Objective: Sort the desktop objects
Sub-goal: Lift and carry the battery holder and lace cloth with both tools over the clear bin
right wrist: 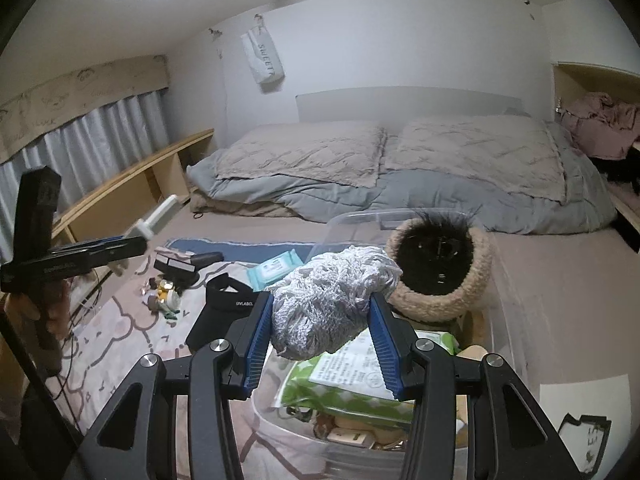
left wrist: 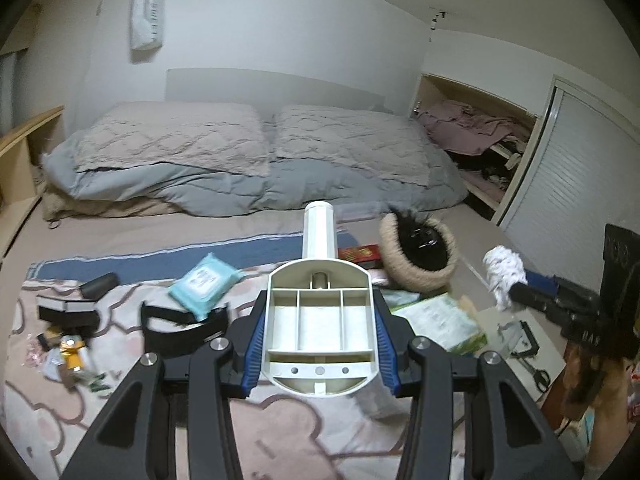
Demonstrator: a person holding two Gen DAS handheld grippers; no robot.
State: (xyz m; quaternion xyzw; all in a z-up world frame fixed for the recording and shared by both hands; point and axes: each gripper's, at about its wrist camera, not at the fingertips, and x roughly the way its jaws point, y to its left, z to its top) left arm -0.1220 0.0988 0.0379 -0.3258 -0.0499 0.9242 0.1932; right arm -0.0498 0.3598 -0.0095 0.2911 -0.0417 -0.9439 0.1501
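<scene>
Your right gripper [right wrist: 320, 322] clamps the white knit bundle [right wrist: 334, 300] directly above the clear bin [right wrist: 500, 332], ready to drop; your left gripper [left wrist: 320, 334] grips the white handled tool [left wrist: 320, 316], lifted clear of the mat's clutter beyond
</scene>
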